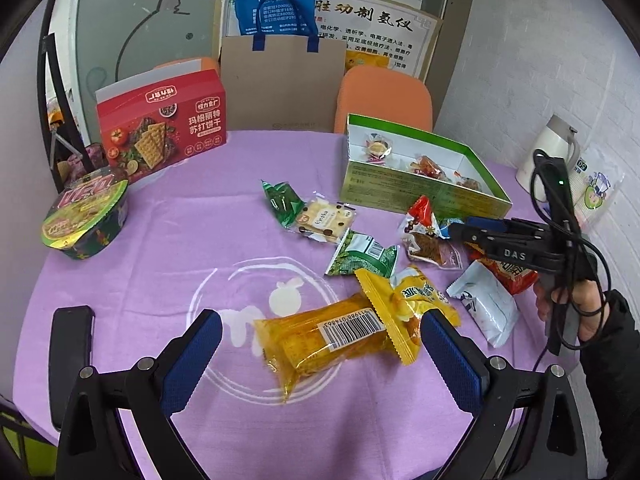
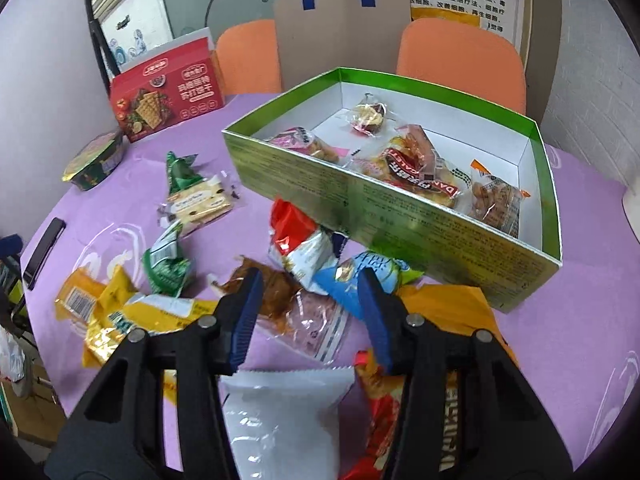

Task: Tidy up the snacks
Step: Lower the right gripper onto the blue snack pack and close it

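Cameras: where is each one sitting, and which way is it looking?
Left wrist: sits on the left tongs, looking down past them at a yellow snack pack on the purple tablecloth; the right tongs and the hand holding them show at right.
Right wrist: sits on the right tongs, looking down at a brown snack packet and the green box.
Both views share the green box, the red cracker box and the loose snacks.

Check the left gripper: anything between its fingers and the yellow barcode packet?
Nothing visible. The yellow barcode packet lies flat on the purple tablecloth, between the open fingers of the left gripper. Another yellow packet overlaps its right end.
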A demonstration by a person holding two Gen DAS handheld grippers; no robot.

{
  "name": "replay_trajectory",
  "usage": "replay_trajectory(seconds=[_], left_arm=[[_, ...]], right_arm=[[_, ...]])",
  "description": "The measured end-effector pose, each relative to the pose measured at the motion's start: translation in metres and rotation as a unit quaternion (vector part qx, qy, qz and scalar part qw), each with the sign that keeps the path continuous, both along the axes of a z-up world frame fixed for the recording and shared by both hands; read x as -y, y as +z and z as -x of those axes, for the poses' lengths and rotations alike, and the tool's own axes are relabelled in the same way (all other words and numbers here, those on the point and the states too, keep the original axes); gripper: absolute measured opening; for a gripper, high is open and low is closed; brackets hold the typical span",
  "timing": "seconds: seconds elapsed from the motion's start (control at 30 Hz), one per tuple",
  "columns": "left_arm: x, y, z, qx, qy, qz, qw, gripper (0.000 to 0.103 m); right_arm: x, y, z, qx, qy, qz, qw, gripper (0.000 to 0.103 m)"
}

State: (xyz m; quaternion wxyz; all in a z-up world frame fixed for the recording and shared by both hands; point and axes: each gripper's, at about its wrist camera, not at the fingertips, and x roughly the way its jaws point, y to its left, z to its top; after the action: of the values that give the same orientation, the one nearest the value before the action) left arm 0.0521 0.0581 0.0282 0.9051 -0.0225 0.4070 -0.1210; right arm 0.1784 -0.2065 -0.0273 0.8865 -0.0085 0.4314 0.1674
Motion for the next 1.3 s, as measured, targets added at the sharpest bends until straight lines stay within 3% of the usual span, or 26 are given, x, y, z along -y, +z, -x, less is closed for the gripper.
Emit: replay_trajectory(seconds=[0.33, 0.5, 0.63, 0.73, 0.83, 0.9, 0.93, 0.97, 1.13, 1.3], left_arm=[[0.003, -0.012, -0.015, -0.013, -0.011, 0.006, 0.9998, 0.101], [0.011, -0.015, -0.018, -0.019, -0.017, 0.004, 0.9997, 0.101], [0.013, -0.013, -0.017, -0.017, -0.018, -0.012, 0.9996, 0.101], [0.01, -0.011, -0.017, -0.016, -0.016, -0.012, 0.9997, 0.101], [0.012, -0.009, -0.021, -0.015, -0.018, -0.009, 0.9997, 0.101], [0.018, -0.008, -0.025, -0.015, -0.023, -0.01, 0.9996, 0.101], [0.021, -0.008, -0.027, -0.014, -0.028, -0.009, 0.9995, 0.101], [0.026, -0.007, -0.028, -0.013, -0.034, -0.008, 0.9993, 0.101], [0.054, 0.001, -0.043, -0.009, -0.064, -0.003, 0.9979, 0.101], [0.084, 0.008, -0.083, -0.015, -0.083, 0.016, 0.9963, 0.101]], right_arm=[[0.03, -0.005, 0.003, -0.011, -0.026, 0.033, 0.999, 0.048], [0.018, -0.007, -0.015, -0.021, -0.023, 0.027, 0.999, 0.051], [0.005, -0.021, -0.029, -0.047, -0.022, 0.054, 0.997, 0.052], [0.011, -0.02, -0.025, -0.049, -0.016, 0.044, 0.998, 0.051], [0.013, -0.019, -0.015, -0.042, -0.001, 0.063, 0.997, 0.049], [0.014, -0.017, -0.008, -0.038, 0.009, 0.069, 0.997, 0.048], [0.015, -0.016, -0.007, -0.036, 0.013, 0.066, 0.997, 0.039], [0.017, -0.014, -0.004, -0.035, 0.015, 0.06, 0.997, 0.038], [0.017, -0.015, -0.006, -0.034, 0.02, 0.049, 0.998, 0.039], [0.02, -0.02, -0.007, -0.04, 0.021, 0.036, 0.998, 0.042]])
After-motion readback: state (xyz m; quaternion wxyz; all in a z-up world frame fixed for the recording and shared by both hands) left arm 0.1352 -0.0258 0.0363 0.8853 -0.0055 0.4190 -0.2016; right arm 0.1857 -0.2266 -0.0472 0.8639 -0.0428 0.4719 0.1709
